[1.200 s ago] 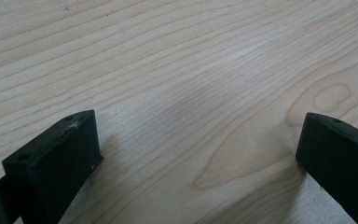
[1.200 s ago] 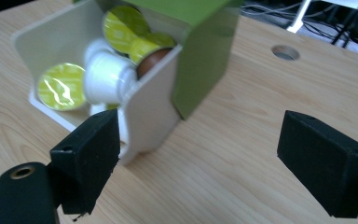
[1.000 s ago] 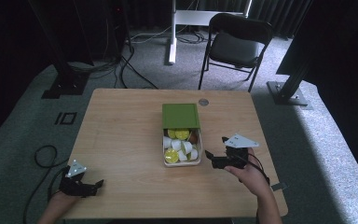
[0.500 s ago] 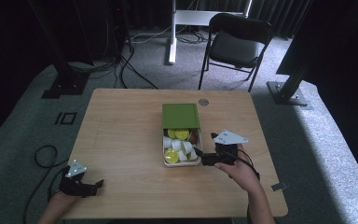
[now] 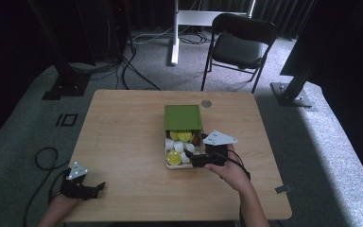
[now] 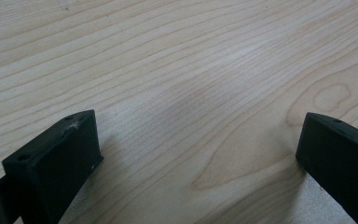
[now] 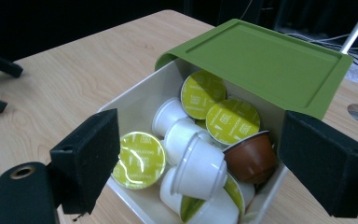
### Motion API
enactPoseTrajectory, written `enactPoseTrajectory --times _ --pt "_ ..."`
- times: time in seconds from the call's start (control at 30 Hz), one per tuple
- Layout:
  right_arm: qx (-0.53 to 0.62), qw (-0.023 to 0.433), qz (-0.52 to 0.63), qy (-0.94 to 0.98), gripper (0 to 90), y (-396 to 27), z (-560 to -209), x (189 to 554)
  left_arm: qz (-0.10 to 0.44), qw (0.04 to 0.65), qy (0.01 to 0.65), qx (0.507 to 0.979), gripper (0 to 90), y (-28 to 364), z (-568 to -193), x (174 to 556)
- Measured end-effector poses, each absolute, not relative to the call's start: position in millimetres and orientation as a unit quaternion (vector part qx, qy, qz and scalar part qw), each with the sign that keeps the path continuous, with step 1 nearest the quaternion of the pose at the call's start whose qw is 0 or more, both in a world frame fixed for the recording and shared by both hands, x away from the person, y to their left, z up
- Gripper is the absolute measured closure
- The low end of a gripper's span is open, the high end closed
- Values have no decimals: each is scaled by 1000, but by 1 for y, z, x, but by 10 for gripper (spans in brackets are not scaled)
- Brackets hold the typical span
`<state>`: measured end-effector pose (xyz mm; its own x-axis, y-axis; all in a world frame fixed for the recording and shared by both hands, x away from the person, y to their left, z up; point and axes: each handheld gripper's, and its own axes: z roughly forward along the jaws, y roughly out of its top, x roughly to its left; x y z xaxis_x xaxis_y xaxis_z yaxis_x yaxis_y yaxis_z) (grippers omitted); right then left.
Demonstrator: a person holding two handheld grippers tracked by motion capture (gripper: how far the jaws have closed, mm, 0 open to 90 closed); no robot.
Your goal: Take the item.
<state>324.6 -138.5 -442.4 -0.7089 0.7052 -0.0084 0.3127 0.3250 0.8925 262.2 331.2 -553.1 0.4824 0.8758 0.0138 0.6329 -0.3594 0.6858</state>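
Note:
A white box [image 5: 166, 153] [image 7: 135, 100] of coffee capsules stands mid-table, its far half under a green lid [image 5: 183, 117] [image 7: 261, 56]. Inside lie white capsules [image 7: 200, 168], yellow-green foil tops [image 7: 140, 158] and one brown capsule [image 7: 251, 156]. My right gripper [image 5: 194, 158] [image 7: 203, 140] is open at the box's near right corner, its jaws spread wide over the capsules with nothing held. My left gripper [image 5: 97, 188] [image 6: 198, 140] is open at the table's near left corner, low over bare wood [image 6: 182, 70].
The wooden table [image 5: 123, 137] has a round grommet hole [image 5: 206, 103] behind the box. A black folding chair [image 5: 241, 42] stands beyond the far edge. Cables [image 5: 42, 156] lie on the carpet to the left, and stand bases [image 5: 290, 94] sit at both sides.
My right gripper has moved left from the table's right side up to the open end of the box. The left gripper has stayed where it was.

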Motion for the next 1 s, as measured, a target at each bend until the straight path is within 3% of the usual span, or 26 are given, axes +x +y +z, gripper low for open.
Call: enactPoseTrajectory --times 0.53,1.0 --pt "394 241 463 757 148 -109 -461 323 193 314 471 801 4 331 -553 262" --pt "418 252 450 748 236 -98 -474 318 193 314 471 801 5 331 -553 262"
